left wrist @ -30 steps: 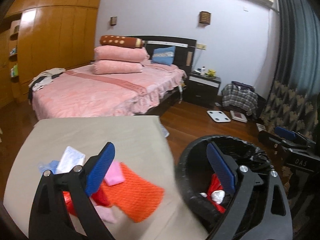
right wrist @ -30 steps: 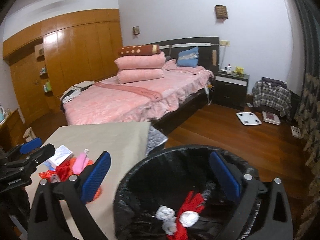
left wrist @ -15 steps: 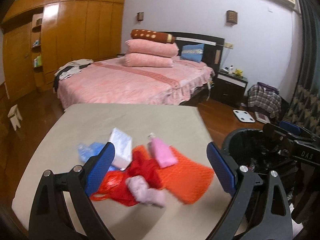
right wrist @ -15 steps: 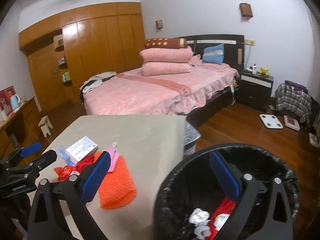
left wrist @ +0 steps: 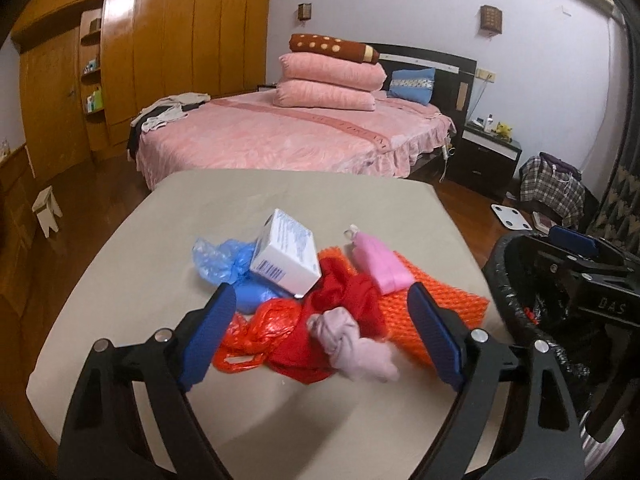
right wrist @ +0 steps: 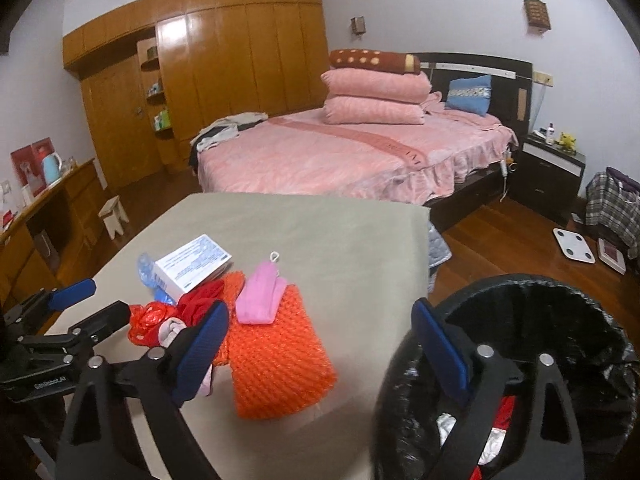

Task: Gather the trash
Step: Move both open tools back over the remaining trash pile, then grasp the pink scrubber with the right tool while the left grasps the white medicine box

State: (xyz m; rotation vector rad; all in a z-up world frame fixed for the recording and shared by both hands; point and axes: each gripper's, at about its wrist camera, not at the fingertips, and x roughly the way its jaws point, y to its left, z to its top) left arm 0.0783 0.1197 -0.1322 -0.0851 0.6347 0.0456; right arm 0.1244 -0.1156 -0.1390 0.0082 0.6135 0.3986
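The left gripper (left wrist: 320, 332) has swung away from the bin (left wrist: 516, 280) over the last second and now hangs right over the pile of trash on the counter (left wrist: 280, 192), its jaws spread wide and holding nothing. A second ago its view was split between counter and bin; now the heap fills the lower middle of the frame. Between the blue pads lie a pale pink wad (left wrist: 352, 340), a red cloth (left wrist: 344, 300) and a crumpled red plastic bag (left wrist: 260, 328). Just beyond them sit a white box (left wrist: 286, 256), a blue plastic bag (left wrist: 224, 262), a pink pouch (left wrist: 380, 264) and an orange mesh sheet (left wrist: 440, 304).

The right gripper (right wrist: 320, 352) has drifted leftward too: the bin, at the lower right of its frame, shows less of its inside than before. Its jaws are likewise wide apart and empty, one pad over the pile's edge, the other at the bin's rim.

To my eye a drop-off is over and the next pick is being lined up, most likely the pink wad. Some red and white scraps already lie in the bin; most of the trash waits on the counter.
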